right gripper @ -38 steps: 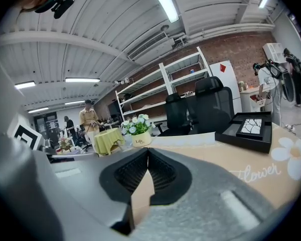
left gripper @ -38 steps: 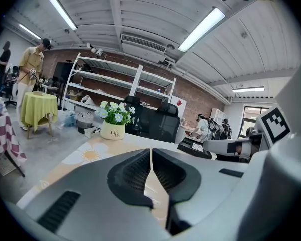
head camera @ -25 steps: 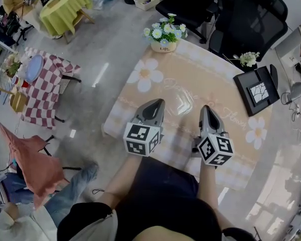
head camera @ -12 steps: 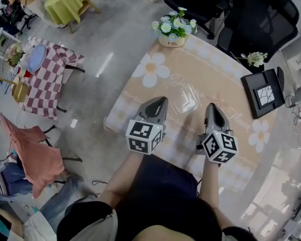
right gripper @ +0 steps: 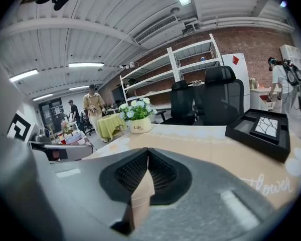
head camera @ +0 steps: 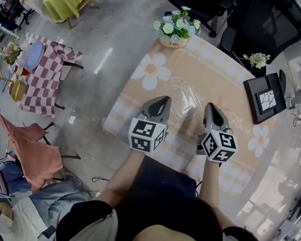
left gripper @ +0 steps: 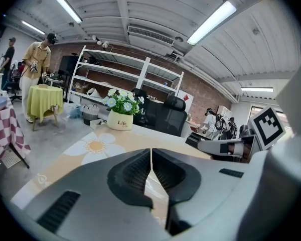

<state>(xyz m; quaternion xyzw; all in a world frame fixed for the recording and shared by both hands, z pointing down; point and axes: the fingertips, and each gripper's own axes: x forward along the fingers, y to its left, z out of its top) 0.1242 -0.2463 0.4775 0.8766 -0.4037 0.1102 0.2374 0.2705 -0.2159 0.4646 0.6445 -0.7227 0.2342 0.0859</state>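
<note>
- The left tongs [left gripper: 151, 154] and the right tongs [right gripper: 148, 157] have been carried a little farther over the counter [head camera: 226, 79] than before; the flower pot [left gripper: 120, 120] is now seen nearer in the left gripper view.
- Both tongs are held side by side, pointed toward the far side, each pressed together with nothing between.
- A clear plastic tray [head camera: 184, 103] lies on the counter between the two tips.
- Bare cloth is left open from the tips to the flower pot; the counter's near edge lies under the marker cubes, and a black tray [head camera: 265, 100] sits at the right.
</note>
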